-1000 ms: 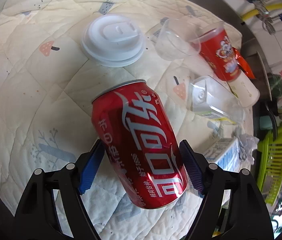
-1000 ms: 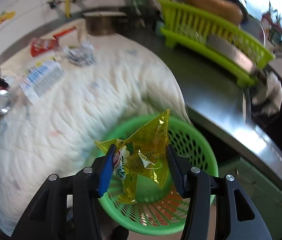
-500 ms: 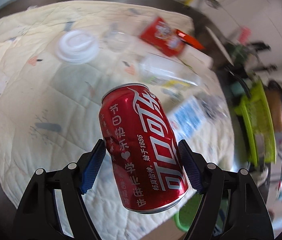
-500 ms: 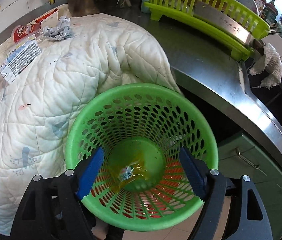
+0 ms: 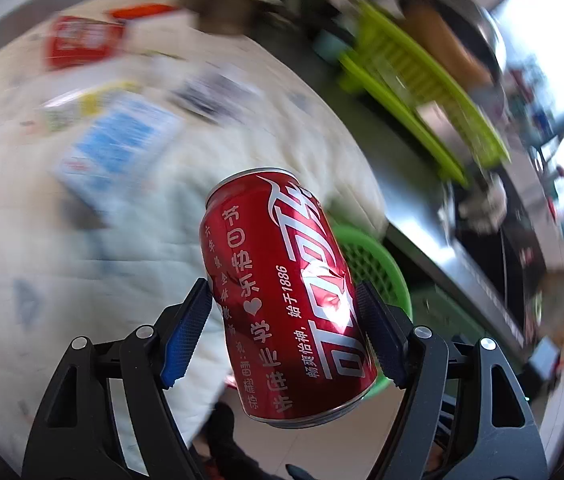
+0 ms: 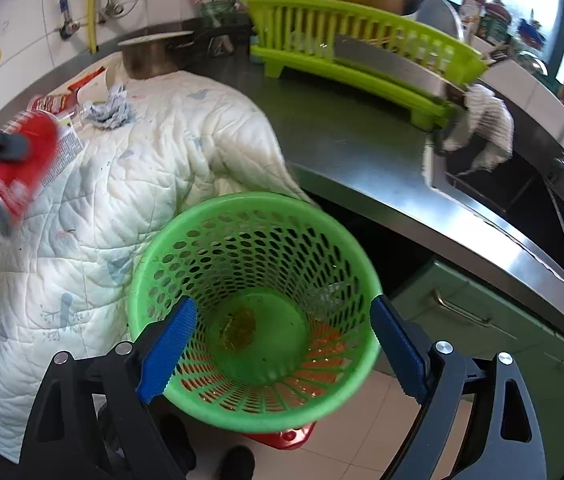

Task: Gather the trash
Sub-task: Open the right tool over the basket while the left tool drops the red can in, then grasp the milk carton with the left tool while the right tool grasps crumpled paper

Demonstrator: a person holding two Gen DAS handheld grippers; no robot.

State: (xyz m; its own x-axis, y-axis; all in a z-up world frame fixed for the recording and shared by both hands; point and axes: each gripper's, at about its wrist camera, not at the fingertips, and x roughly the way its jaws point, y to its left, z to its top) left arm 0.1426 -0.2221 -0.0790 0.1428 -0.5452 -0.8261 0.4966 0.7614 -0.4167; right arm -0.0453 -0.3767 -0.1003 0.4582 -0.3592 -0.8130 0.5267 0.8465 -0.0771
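Observation:
My left gripper (image 5: 286, 320) is shut on a red cola can (image 5: 282, 284), held tilted in the air over the quilt's edge; the same can (image 6: 10, 168) shows at the left of the right wrist view. Behind the can, part of the green mesh basket (image 5: 378, 264) shows. My right gripper (image 6: 282, 344) hangs over that basket (image 6: 250, 248), its jaws opening wide with nothing between them. A yellow wrapper (image 6: 238, 326) lies on the basket's bottom.
A white quilt (image 6: 122, 168) covers the steel counter (image 6: 362, 152). On it lie a blue-and-white carton (image 5: 118, 152), a red snack packet (image 5: 82, 40) and crumpled paper (image 6: 110, 112). A lime dish rack (image 6: 358, 56), a pot (image 6: 154, 56) and a sink stand further right.
The left gripper carried the can rightward from over the quilt toward the basket, rolling as it went. The right gripper opened and the yellow wrapper dropped into the basket.

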